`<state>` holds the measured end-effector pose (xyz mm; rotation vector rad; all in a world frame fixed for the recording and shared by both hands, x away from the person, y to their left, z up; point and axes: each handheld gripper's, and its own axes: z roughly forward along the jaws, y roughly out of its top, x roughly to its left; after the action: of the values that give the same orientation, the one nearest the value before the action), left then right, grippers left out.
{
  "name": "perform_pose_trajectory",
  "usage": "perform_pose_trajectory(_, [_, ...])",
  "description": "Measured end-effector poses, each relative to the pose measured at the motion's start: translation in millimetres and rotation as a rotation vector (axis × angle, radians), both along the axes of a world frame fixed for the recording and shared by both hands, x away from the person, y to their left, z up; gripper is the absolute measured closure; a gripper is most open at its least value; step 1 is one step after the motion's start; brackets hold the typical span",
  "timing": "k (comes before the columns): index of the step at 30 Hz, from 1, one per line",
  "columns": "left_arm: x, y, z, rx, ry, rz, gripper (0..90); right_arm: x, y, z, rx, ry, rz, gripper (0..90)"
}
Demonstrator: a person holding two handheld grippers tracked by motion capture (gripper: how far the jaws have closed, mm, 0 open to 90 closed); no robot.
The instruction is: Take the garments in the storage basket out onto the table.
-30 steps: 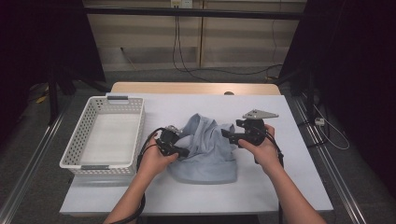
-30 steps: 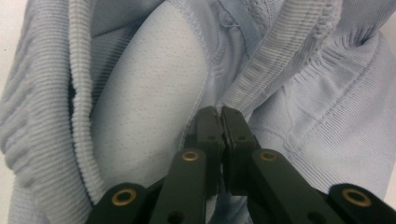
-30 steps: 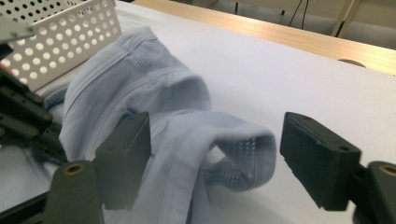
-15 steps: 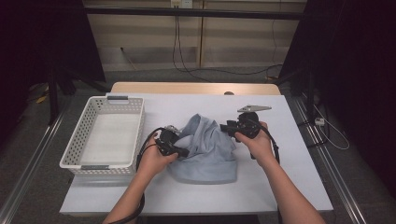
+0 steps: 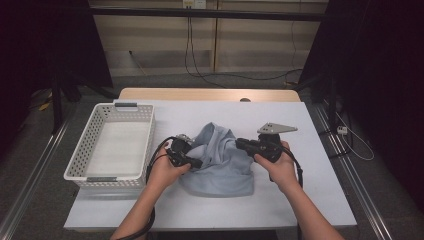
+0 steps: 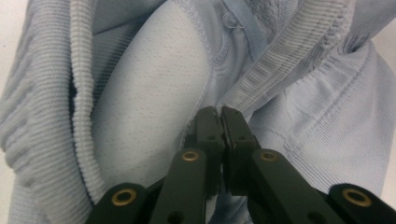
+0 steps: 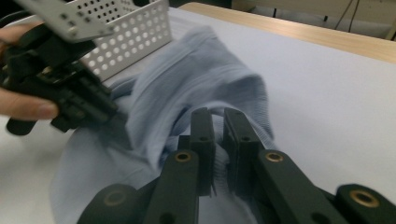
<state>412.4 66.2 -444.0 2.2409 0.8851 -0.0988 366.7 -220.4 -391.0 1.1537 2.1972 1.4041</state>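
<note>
A light blue garment (image 5: 220, 167) with ribbed hems lies bunched in the middle of the white table (image 5: 310, 190). My left gripper (image 5: 196, 163) is at its left side, shut on a ribbed edge of the cloth (image 6: 261, 79); the jaws meet there (image 6: 219, 112). At the garment's right side is my right gripper (image 5: 240, 144). Its jaws have just been closing and now pinch a raised fold of the blue cloth (image 7: 187, 79) between them (image 7: 214, 116). The left gripper (image 7: 105, 112) also appears in the right gripper view, held in a hand.
A white perforated basket (image 5: 87, 145) stands empty at the table's left, close to my left hand; its wall (image 7: 130, 37) rises behind the garment. Bare tabletop lies to the right and front. A wooden strip (image 5: 210, 94) runs along the far edge.
The right gripper has shifted left against the garment's right side and its jaws have come together on the cloth. The left hand and its gripper have stayed put.
</note>
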Motion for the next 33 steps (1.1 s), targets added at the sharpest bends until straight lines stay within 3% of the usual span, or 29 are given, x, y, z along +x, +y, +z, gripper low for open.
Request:
perform_pose_trajectory(9, [0.6, 0.5, 0.3, -0.008, 0.008, 0.008, 86.8, -24.1, 6.2, -21.0, -0.008, 0.012, 0.056, 83.9])
perform_pose_trajectory(18, [1.9, 2.6, 3.2, -0.024, 0.017, 0.021, 84.0, -32.8, 12.0, -47.2, -0.038, 0.045, 0.082, 84.1])
perform_pose_trajectory(25, [2.6, 5.5, 10.5, -0.054, 0.017, 0.015, 73.4, -34.8, 23.3, -59.4, -0.072, 0.069, 0.110, 84.3])
perform_pose_trajectory(29, [2.0, 7.1, 17.5, -0.074, 0.001, 0.015, 64.3, -36.7, 34.7, -65.8, -0.108, 0.075, 0.135, 84.2])
perform_pose_trajectory(33, [0.8, 8.4, 24.6, -0.090, -0.029, 0.013, 56.1, -36.3, 38.8, -66.9, -0.112, 0.080, 0.137, 84.2])
